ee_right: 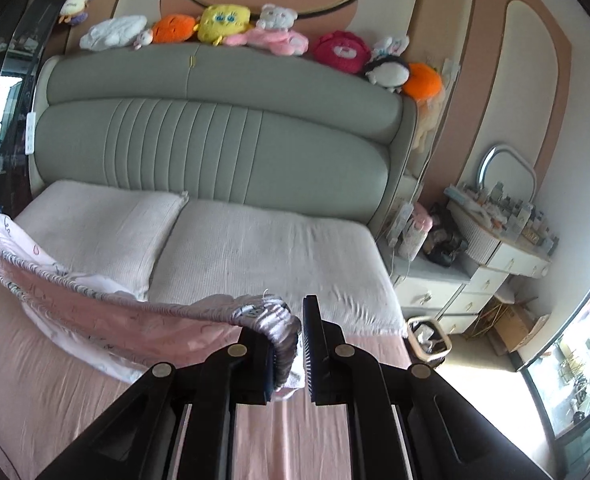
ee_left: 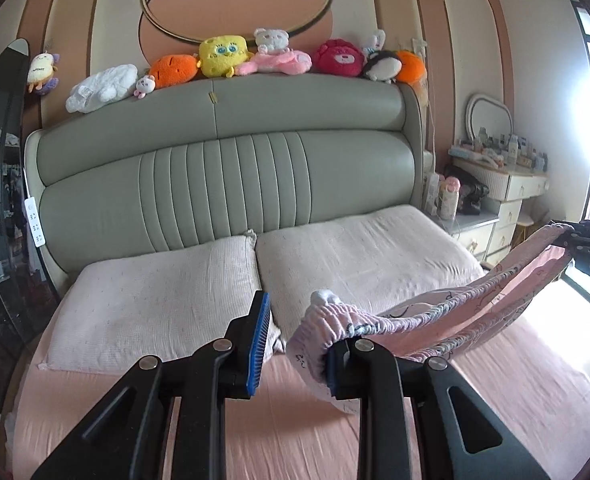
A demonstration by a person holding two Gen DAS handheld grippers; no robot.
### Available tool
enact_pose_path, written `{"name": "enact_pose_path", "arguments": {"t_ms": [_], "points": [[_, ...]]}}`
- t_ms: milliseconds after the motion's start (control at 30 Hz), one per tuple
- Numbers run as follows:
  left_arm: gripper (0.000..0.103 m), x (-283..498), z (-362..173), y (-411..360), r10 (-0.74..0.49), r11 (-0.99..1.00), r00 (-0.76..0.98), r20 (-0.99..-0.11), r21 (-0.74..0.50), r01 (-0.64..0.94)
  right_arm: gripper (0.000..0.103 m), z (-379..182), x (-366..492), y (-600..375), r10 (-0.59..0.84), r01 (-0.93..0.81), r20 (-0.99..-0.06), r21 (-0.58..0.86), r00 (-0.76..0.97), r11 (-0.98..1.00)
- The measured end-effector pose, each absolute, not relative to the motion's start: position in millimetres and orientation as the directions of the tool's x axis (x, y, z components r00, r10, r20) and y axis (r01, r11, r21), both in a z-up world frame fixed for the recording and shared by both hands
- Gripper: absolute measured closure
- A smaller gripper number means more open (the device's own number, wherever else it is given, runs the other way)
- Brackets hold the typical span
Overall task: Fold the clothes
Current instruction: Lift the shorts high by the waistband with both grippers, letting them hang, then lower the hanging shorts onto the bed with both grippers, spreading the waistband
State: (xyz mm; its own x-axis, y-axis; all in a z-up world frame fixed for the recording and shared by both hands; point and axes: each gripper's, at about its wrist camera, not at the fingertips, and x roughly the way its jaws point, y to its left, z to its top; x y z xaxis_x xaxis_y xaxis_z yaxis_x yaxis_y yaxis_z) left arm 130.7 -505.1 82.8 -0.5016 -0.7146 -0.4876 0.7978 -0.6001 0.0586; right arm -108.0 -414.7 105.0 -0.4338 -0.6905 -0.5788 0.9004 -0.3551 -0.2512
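Note:
A pink printed garment (ee_left: pixel 475 304) with a gathered elastic waistband hangs stretched between my two grippers, above the pink bed sheet (ee_left: pixel 295 420). My left gripper (ee_left: pixel 299 332) is shut on one end of the waistband, which bunches over its right finger. In the left wrist view my right gripper (ee_left: pixel 587 240) holds the other end at the right edge. In the right wrist view the garment (ee_right: pixel 135 320) sags away to the left, and my right gripper (ee_right: pixel 295 320) is shut on the bunched waistband, which wraps its left finger. The garment's lower part droops toward the sheet.
Two pale pillows (ee_left: pixel 155 304) (ee_left: pixel 359 256) lie against a grey padded headboard (ee_left: pixel 223 184) topped with several plush toys (ee_left: pixel 223 54). A nightstand (ee_right: pixel 427 280), a cluttered dresser (ee_right: pixel 507 248) and a small bin (ee_right: pixel 429 338) stand right of the bed. A bright window is at far right.

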Motion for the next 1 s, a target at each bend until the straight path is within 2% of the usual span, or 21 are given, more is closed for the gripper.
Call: {"name": "enact_pose_path", "arguments": {"t_ms": [167,300,833,1000], "points": [[0.082,155.2,12.5,-464.3,-0.655,-0.609,-0.471,-0.591,0.043,0.792,0.095,14.2,-79.4,-371.2,-0.608,0.915,-0.685,-0.27,-0.401,-0.3],[0.082,174.4,-28.1,-438.3,-0.601,-0.602,-0.46,-0.653,-0.009,0.799,0.095,-34.2,-61.7,-332.1,-0.571,0.936,-0.747,-0.207,-0.34,-0.286],[0.082,204.9,-137.9,-385.9,-0.482,-0.587,-0.395,-0.782,-0.046,0.809,0.095,-159.9,-48.3,-249.9,-0.476,0.925,-0.856,-0.007,-0.202,-0.38],[0.082,207.9,-160.9,-382.2,-0.45,-0.58,-0.375,-0.811,-0.054,0.813,0.095,-183.5,-42.6,-247.8,-0.448,0.924,-0.872,-0.012,-0.196,-0.382]]}}
